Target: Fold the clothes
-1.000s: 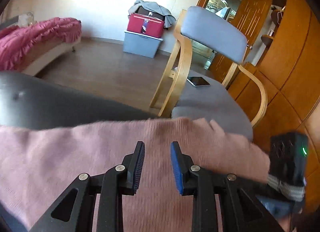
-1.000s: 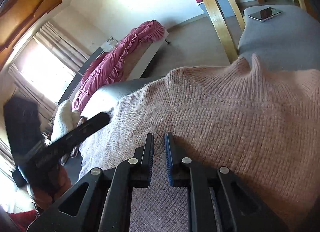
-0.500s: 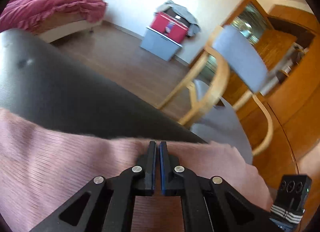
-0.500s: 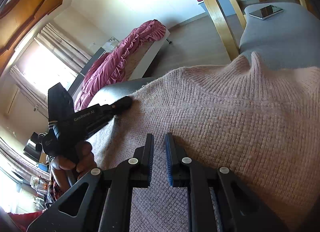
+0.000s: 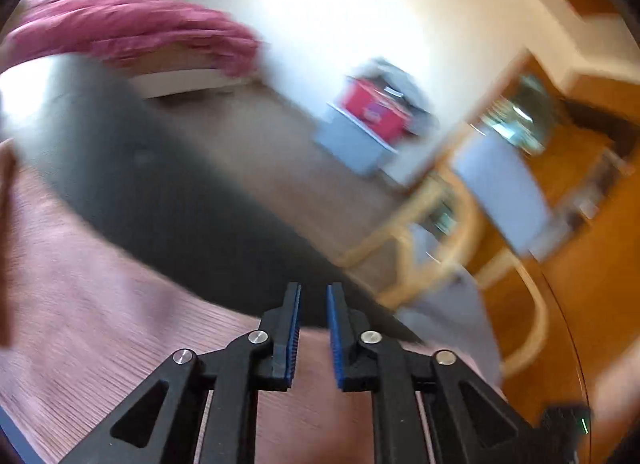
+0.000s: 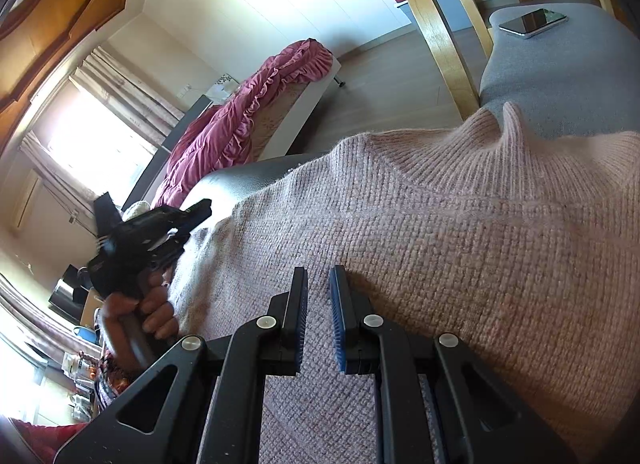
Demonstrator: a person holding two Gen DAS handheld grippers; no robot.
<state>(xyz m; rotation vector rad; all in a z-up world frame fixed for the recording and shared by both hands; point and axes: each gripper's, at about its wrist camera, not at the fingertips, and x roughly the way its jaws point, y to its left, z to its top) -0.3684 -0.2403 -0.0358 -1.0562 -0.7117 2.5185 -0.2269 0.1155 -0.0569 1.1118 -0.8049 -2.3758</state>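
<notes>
The left hand-held gripper is opening, empty, past the sweater's far edge; the right hand-held gripper hovers, narrowly parted, pinching nothing.

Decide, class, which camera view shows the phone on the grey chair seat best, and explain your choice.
The right wrist view. The phone lies sharp and whole on the grey chair seat, beyond the pink sweater. The left wrist view is motion-blurred; the chair appears there only as a smear, and no phone can be made out.
</notes>
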